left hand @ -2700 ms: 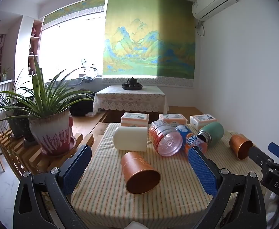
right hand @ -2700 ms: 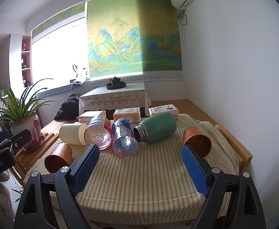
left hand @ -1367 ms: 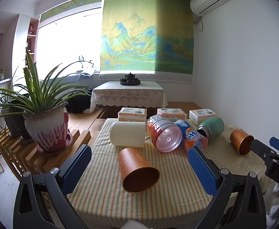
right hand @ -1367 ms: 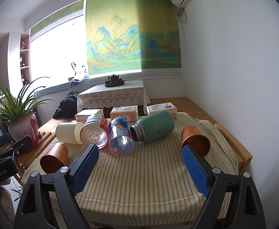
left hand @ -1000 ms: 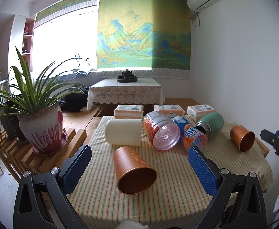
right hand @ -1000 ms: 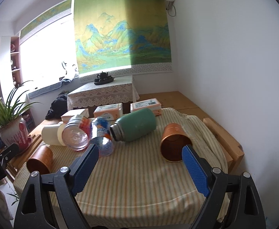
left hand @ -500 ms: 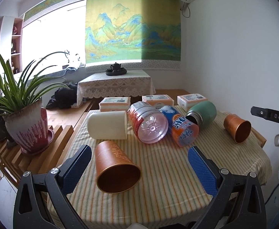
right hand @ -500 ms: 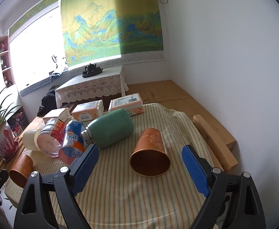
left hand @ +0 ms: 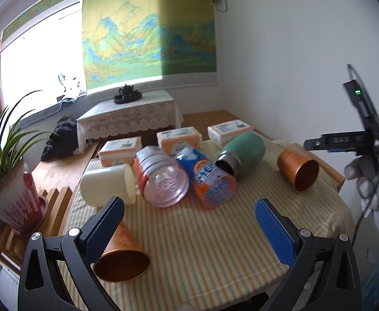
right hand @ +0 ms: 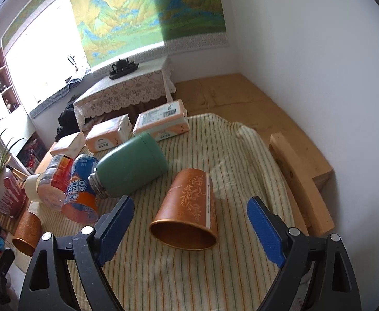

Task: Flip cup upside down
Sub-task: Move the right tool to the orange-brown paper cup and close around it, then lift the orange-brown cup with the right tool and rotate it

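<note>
Striped tablecloth [right hand: 241, 153]. Copper cup [right hand: 188, 211] lies on its side, mouth toward camera, between the spread right gripper [right hand: 189, 224] pads, untouched. Left gripper [left hand: 189, 223] spread, empty.

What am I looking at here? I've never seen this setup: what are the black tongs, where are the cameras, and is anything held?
No robot: a person holds a two-finger gripper in each hand, each with a camera looking along its fingers. The left gripper and right gripper are both open and hold nothing. On the striped tablecloth lie two copper cups on their sides: one between the right gripper's fingers, another by the left finger of the left gripper. A green flask, bottles and a cream container also lie there.
</note>
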{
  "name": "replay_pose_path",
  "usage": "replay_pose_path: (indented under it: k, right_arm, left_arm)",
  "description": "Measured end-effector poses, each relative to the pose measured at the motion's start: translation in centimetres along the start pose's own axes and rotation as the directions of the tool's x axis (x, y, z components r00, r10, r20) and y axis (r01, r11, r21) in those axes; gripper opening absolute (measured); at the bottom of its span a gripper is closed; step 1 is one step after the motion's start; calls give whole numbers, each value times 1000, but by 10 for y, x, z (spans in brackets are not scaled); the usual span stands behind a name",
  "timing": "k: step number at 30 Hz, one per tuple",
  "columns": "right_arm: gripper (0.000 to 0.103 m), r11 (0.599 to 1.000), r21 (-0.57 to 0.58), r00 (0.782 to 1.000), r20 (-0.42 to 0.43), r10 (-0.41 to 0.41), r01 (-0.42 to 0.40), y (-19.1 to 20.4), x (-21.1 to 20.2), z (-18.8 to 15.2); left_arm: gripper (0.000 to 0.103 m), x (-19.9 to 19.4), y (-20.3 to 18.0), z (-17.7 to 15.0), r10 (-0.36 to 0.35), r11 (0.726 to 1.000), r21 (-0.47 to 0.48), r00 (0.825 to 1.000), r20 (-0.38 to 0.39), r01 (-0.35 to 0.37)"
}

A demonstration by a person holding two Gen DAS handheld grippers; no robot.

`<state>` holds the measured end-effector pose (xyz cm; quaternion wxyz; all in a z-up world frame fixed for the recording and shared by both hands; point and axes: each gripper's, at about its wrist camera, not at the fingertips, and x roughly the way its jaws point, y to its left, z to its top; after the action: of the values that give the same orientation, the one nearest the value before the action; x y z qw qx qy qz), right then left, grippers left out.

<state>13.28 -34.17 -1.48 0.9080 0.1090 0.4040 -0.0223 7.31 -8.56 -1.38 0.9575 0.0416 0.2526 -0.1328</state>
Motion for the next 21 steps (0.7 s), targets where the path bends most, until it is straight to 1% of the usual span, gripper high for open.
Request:
replay_pose_path:
  k: [2, 3, 5, 8, 10, 11, 13, 14, 15, 18, 21]
  right_arm:
    - [86, 1000, 20, 998, -65, 20, -19, -8, 15, 11]
    - [85, 998, 40, 993, -110, 44, -40, -13, 25, 17]
    - [76, 993, 85, 976, -196, 97, -81, -22, 43, 27]
    - [72, 982, 136, 935, -311, 170, -133, -27, 68, 35]
    - [72, 980, 131, 916, -357, 185, -147, -22, 78, 35]
    - [72, 979, 129, 902, -386, 194, -156, -20, 85, 36]
    - [70, 981, 124, 889, -418, 188, -149, -16, 92, 34]
    - [61, 985, 108, 883, -438, 170, -136, -14, 97, 33]
    - [58, 987, 93, 877, -454, 158, -129, -11, 99, 32]
    - [58, 992, 40, 879, -460, 121, -116, 0, 98, 33]
    - [57, 993, -20, 880, -465, 97, -120, 16, 91, 32]
  left_arm:
    - [102, -2, -4, 1, -2, 1000, -3, 1000, 9, 2]
    - [102, -2, -4, 0, -4, 1000, -7, 1000, 8, 4]
    - [102, -2, -5, -3, -4, 1000, -8, 1000, -4, 4]
    - [102, -1, 0, -8, 12, 1000, -2, 1000, -17, -12]
    - [102, -1, 5, -10, 17, 1000, -14, 1000, -21, -17]
    - [102, -1, 8, -11, 19, 1000, -18, 1000, -22, -20]
    - [102, -4, 14, -12, 30, 999, -27, 999, -18, -30]
    - [102, -5, 16, -13, 37, 999, -31, 999, -14, -37]
    - [102, -7, 19, -13, 43, 998, -34, 999, -11, -43]
    - [102, -9, 28, -13, 59, 997, -46, 998, -7, -59]
    - [102, -15, 37, -13, 69, 995, -67, 998, -3, -69]
